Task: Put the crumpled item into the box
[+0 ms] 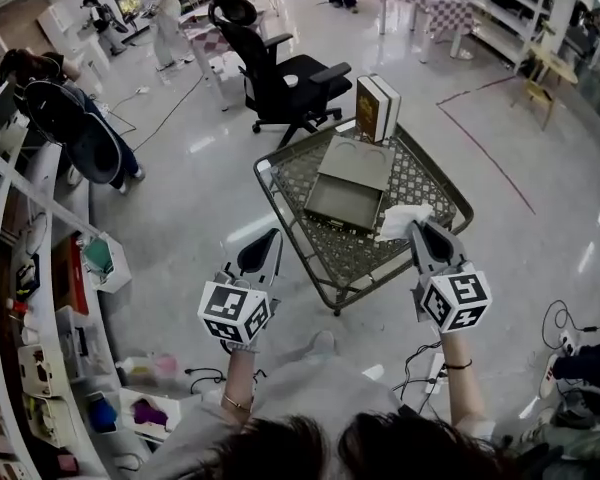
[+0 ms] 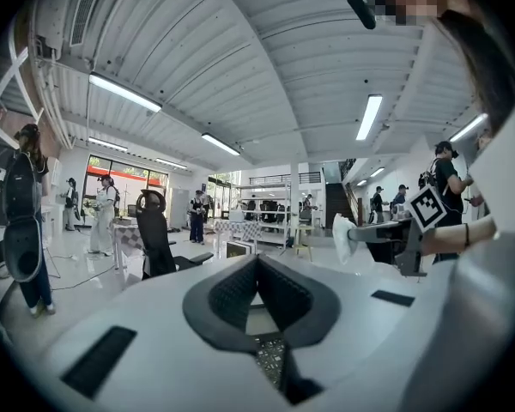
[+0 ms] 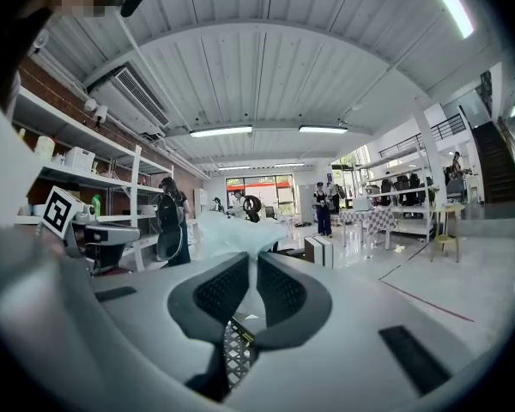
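A crumpled white paper item [image 1: 404, 220] is pinched in my right gripper [image 1: 421, 234], which is shut on it above the right front part of the mesh table [image 1: 310, 243]. In the right gripper view the crumpled item [image 3: 230, 233] sticks up from between the closed jaws [image 3: 252, 261]. The box [image 1: 345, 184] lies open and looks empty at the table's middle, to the left of and beyond the held paper. My left gripper [image 1: 267, 252] hovers off the table's front left corner, shut with nothing in it [image 2: 256, 263]. The left gripper view shows the paper [image 2: 341, 237] at its right.
Two upright books [image 1: 377, 108] stand at the table's far edge. A black office chair [image 1: 285, 78] is behind the table. Shelves with clutter [image 1: 40, 298] line the left side. Cables [image 1: 570, 333] lie on the floor at the right. People stand in the background.
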Tool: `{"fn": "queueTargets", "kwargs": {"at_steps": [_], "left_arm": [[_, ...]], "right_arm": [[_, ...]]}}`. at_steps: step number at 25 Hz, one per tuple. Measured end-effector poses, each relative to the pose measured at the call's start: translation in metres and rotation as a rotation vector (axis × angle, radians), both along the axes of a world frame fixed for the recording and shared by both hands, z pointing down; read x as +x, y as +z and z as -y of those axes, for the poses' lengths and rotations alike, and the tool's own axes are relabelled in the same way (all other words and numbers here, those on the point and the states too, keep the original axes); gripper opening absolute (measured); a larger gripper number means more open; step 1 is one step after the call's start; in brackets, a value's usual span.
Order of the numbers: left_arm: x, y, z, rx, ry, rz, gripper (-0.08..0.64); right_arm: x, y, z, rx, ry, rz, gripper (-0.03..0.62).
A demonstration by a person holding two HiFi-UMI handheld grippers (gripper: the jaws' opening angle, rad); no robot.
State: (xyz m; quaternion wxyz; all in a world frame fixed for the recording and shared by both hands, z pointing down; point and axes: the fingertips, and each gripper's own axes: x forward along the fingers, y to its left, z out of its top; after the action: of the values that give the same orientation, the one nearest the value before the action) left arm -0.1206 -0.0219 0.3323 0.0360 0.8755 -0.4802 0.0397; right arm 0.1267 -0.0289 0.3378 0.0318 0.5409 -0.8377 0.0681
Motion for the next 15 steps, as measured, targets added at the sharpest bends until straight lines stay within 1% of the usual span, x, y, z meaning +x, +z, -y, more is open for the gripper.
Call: {"fn": "queueTargets", "kwargs": {"at_steps": [6,15], "left_arm": [[-0.002,0.004,0.031,-0.007,0.024,-0.009,0.017],[0.0,0.015,0.071,-0.015,0.086,-0.017,0.017]], "right_arm": [[-0.005,0.006,0.023,-0.021,0.008,-0.011,0.048],[-0.013,0.014,0.052,-0.031,0.036,-0.021,0.048]]}}
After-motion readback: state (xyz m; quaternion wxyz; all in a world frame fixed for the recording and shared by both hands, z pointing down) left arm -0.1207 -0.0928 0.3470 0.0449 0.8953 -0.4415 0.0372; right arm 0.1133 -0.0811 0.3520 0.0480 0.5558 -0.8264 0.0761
